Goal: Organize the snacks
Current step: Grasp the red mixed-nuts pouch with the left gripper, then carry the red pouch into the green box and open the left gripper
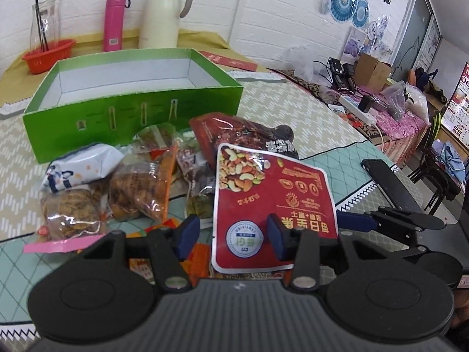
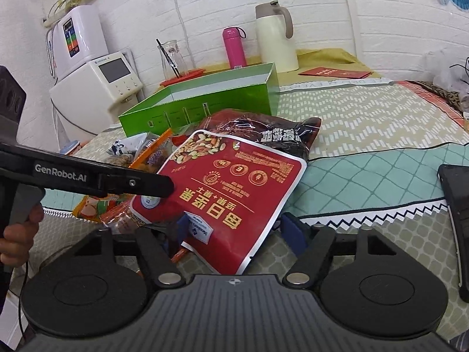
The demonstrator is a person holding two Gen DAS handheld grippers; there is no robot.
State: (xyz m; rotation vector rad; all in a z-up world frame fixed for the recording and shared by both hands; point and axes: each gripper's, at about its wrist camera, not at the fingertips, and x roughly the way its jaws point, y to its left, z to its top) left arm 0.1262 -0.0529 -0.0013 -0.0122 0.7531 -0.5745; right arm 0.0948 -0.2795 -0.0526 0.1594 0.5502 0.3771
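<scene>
Right tongs (image 2: 237, 228) stand parted around the near corner of one red nut pouch (image 2: 234, 187), pads clear of it. Left tongs (image 2: 164, 186) reach in from the side over the pouch's near left corner; whether they pinch it I cannot tell. Behind the pouch lies one dark red bag (image 1: 246, 135); left of it, several clear snack packets (image 1: 140, 187). Beyond them stands one open green box (image 1: 132, 114) on the table (image 1: 293, 102), with one pink bottle (image 1: 113, 23) and one cream jug (image 1: 164, 14) further back.

Red nut pouch (image 1: 272, 193), green box (image 1: 132, 111), pink flask (image 1: 113, 22), cream jug (image 1: 164, 14)
</scene>
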